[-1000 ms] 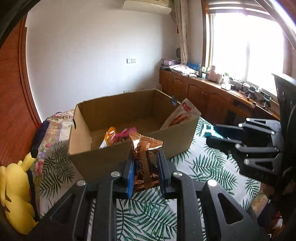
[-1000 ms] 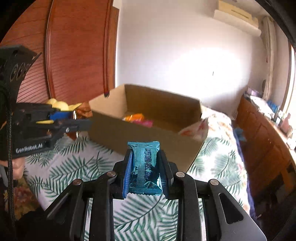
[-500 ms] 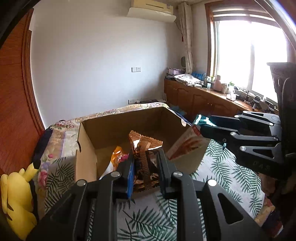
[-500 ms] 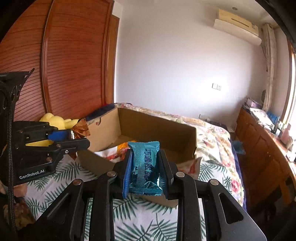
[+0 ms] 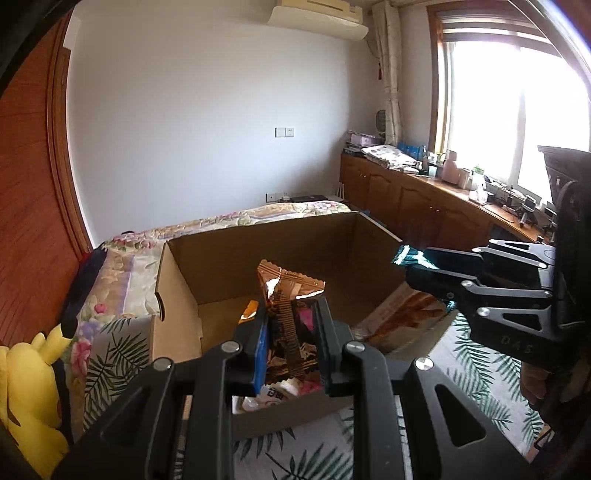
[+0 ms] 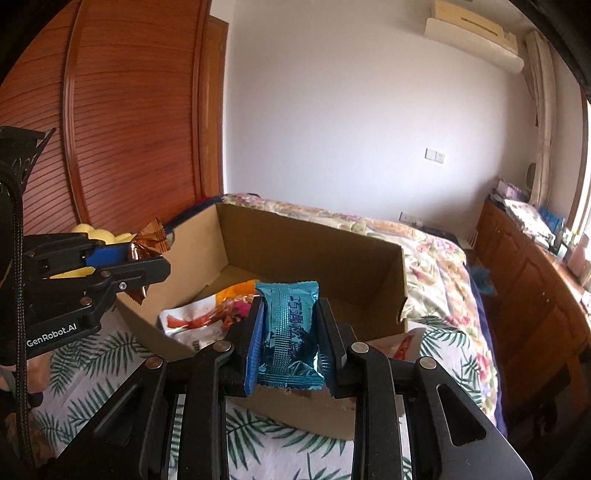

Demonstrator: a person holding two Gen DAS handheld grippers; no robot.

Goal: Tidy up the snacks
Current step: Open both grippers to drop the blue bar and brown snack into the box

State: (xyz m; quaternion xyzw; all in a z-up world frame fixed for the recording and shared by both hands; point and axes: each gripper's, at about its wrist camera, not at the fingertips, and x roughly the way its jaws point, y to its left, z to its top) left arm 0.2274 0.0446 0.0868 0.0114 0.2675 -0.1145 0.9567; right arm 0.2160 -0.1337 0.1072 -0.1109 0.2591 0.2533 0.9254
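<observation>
- A plain white wall (image 5: 192,122) is running behind the bed (image 6: 436,254), carrying a light switch (image 5: 284,132) and a low socket plate (image 5: 276,196).
- An air conditioner (image 5: 319,16) is hanging high near the ceiling.
- Daylight is pouring through the window (image 5: 517,110), beside a pale curtain (image 5: 391,74).
- A wooden cabinet run (image 5: 417,206) is standing below it, its top cluttered.
- A reddish slatted wooden wardrobe (image 6: 122,110) is filling the left side.
- A leaf-print cover (image 6: 92,373) is lying over the floral bedspread.
</observation>
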